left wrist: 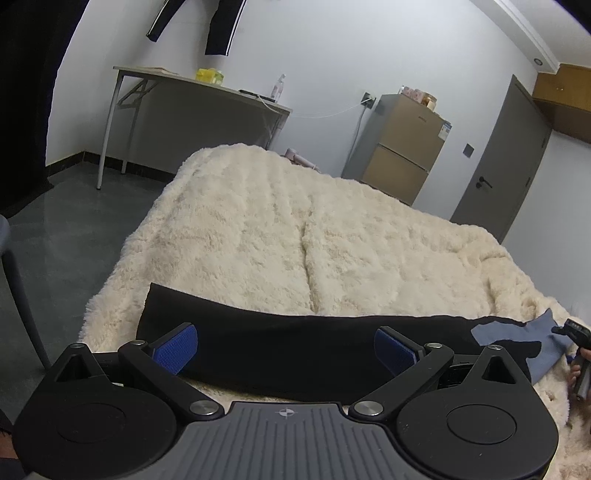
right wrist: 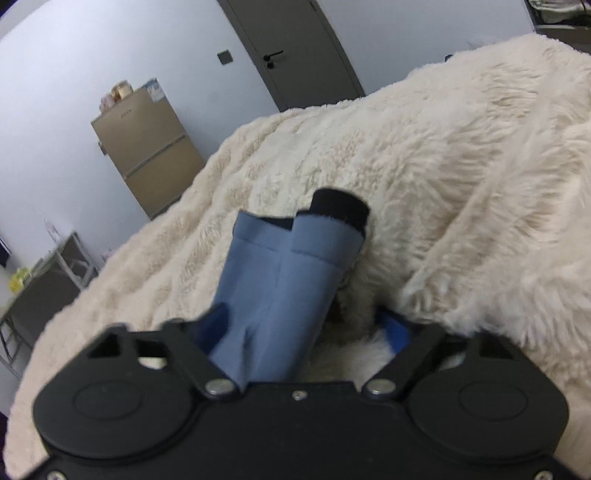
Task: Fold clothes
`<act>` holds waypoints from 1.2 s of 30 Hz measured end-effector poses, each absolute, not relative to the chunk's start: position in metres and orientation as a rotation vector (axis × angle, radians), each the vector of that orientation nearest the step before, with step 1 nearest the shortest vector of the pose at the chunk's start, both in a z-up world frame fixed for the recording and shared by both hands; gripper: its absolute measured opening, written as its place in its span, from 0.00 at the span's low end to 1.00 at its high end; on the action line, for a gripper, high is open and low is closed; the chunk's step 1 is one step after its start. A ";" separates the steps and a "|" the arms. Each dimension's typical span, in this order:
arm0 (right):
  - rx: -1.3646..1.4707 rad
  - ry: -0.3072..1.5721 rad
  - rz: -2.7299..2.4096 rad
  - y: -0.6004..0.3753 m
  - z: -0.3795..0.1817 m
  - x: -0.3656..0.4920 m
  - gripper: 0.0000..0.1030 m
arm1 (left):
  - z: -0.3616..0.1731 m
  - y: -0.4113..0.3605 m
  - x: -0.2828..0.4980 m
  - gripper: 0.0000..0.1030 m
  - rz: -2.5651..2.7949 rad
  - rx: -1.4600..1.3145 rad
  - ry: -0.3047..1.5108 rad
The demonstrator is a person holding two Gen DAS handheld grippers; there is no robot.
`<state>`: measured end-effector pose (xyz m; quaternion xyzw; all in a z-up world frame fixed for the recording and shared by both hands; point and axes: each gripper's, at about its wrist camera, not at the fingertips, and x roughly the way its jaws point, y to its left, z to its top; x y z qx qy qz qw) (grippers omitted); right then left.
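Note:
A black garment [left wrist: 295, 343] lies as a long folded strip across the near part of a cream fluffy blanket [left wrist: 280, 229]. Its right end shows blue-grey fabric [left wrist: 517, 338]. My left gripper [left wrist: 284, 349] hovers just over the strip's middle, wide open, its blue pads [left wrist: 175, 349] clear of the cloth. In the right wrist view the blue-grey fabric [right wrist: 280, 291], ending in a black cuff [right wrist: 340, 210], runs between the fingers of my right gripper [right wrist: 306, 326]. The left pad [right wrist: 219, 323] is at the cloth; the right pad [right wrist: 397, 330] stands apart in blanket fluff. The right gripper [left wrist: 574, 330] also shows at the strip's far right end.
A grey folding table [left wrist: 199, 88] stands by the back wall with dark clothing [left wrist: 221, 26] hanging above it. A tan fridge [left wrist: 402, 147] and a grey door [left wrist: 506, 162] are at the back right. A chair leg [left wrist: 22, 295] stands on the floor at left.

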<state>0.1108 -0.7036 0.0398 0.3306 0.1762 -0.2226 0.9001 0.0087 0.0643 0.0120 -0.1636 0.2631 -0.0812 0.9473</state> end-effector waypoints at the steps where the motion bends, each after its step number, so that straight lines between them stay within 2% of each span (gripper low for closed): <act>1: 0.732 0.339 -0.451 -0.709 0.039 0.104 0.27 | 0.012 0.064 0.009 0.98 -0.164 -0.334 0.532; 4: 0.781 0.326 -0.402 -0.721 0.042 0.096 0.11 | 0.013 0.066 0.009 0.98 -0.164 -0.343 0.523; 6: 0.778 0.313 -0.380 -0.721 0.045 0.095 0.10 | 0.013 0.067 0.008 0.98 -0.165 -0.348 0.525; 8: 0.777 0.291 -0.360 -0.719 0.048 0.095 0.19 | 0.013 0.070 0.007 0.98 -0.167 -0.362 0.521; 10: 0.777 0.284 -0.355 -0.718 0.047 0.099 0.43 | 0.014 0.071 0.007 0.98 -0.167 -0.375 0.516; 11: 0.773 0.289 -0.356 -0.717 0.046 0.103 0.49 | 0.014 0.072 0.007 0.98 -0.165 -0.378 0.517; 13: 0.733 0.327 -0.382 -0.715 0.045 0.116 0.48 | 0.013 0.072 0.007 0.98 -0.164 -0.379 0.518; 14: 0.724 0.337 -0.388 -0.715 0.048 0.120 0.44 | 0.013 0.072 0.007 0.98 -0.165 -0.381 0.518; 16: 0.703 0.342 -0.415 -0.712 0.057 0.125 0.11 | 0.013 0.072 0.007 0.99 -0.165 -0.384 0.518; 22: 0.584 0.275 -0.445 -0.685 0.110 0.124 0.08 | 0.014 0.072 0.007 0.99 -0.165 -0.385 0.518; 28: 0.532 0.234 -0.477 -0.702 0.159 0.127 0.08 | 0.014 0.076 0.004 0.99 -0.161 -0.405 0.499; 36: 0.476 0.327 -0.537 -0.711 0.221 0.139 0.08 | 0.014 0.077 0.005 0.99 -0.161 -0.413 0.497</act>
